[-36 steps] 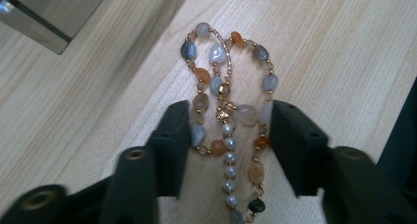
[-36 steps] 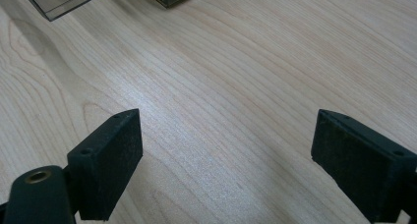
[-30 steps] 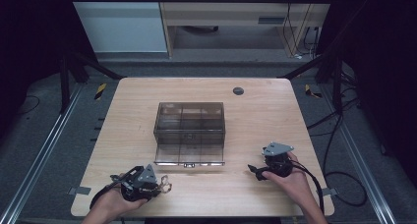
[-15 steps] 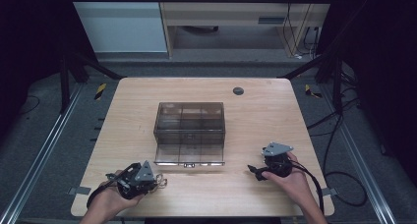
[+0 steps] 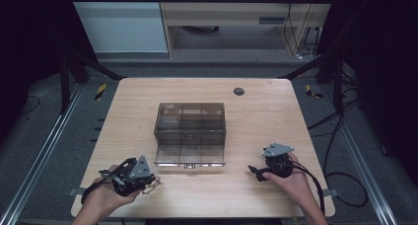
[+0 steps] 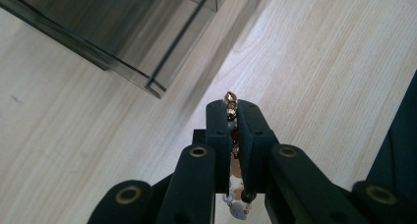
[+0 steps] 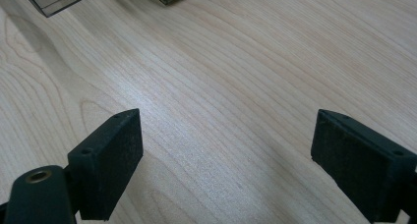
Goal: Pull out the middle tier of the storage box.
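Observation:
A smoky transparent box (image 5: 191, 124) with inner compartments stands mid-table, its lid folded open toward the front (image 5: 190, 156). My left gripper (image 5: 150, 180) lies at the front left of the table, shut on a beaded string (image 6: 231, 100) of gold, grey and dark beads; more beads hang below the jaws (image 6: 238, 204). The box's corner (image 6: 152, 89) is just ahead of it. My right gripper (image 5: 255, 171) rests at the front right, open, with bare wood between its pads (image 7: 110, 157).
A small dark round grommet (image 5: 239, 91) sits in the table top near the far edge. The wooden table (image 5: 276, 121) has black metal frame bars around it and cables trailing at the right (image 5: 340, 175).
The left hand has shifted slightly right and forward with the beads. The right gripper has stayed put.

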Demonstrator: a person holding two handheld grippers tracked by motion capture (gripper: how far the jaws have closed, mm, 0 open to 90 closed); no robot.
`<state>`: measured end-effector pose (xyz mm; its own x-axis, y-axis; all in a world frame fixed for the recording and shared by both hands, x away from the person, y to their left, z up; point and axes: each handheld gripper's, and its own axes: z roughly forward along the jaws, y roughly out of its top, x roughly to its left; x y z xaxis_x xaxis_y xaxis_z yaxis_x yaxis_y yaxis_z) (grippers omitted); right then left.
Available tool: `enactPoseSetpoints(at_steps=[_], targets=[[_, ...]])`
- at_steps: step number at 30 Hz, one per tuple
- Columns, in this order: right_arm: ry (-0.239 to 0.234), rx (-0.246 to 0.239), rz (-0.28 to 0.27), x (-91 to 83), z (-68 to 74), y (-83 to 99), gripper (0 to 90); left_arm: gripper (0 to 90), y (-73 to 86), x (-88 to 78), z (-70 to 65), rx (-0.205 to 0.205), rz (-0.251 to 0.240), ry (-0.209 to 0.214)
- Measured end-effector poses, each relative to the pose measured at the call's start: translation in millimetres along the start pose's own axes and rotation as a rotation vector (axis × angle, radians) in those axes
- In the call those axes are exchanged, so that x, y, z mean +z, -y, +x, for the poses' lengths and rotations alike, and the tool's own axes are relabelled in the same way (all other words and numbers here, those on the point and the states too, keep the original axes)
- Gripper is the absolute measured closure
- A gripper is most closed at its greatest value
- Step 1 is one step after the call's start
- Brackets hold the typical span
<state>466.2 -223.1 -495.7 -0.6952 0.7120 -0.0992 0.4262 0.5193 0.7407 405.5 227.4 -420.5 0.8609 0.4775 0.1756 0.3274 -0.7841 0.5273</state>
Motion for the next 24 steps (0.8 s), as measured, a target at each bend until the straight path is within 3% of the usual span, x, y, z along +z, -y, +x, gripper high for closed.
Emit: enactPoseSetpoints(at_steps=[12, 24], targets=[[0.001, 0.006, 0.0, 0.3, -0.7, 0.2, 12.3, 84.6, -17.6, -23.2, 0.9, 0.012, -0.053, -0.015], [-0.001, 0.018, -0.017, 0.4, -2.7, 0.4, 11.9, 84.7, -34.8, -35.2, 3.5, 0.025, -0.083, -0.024]])
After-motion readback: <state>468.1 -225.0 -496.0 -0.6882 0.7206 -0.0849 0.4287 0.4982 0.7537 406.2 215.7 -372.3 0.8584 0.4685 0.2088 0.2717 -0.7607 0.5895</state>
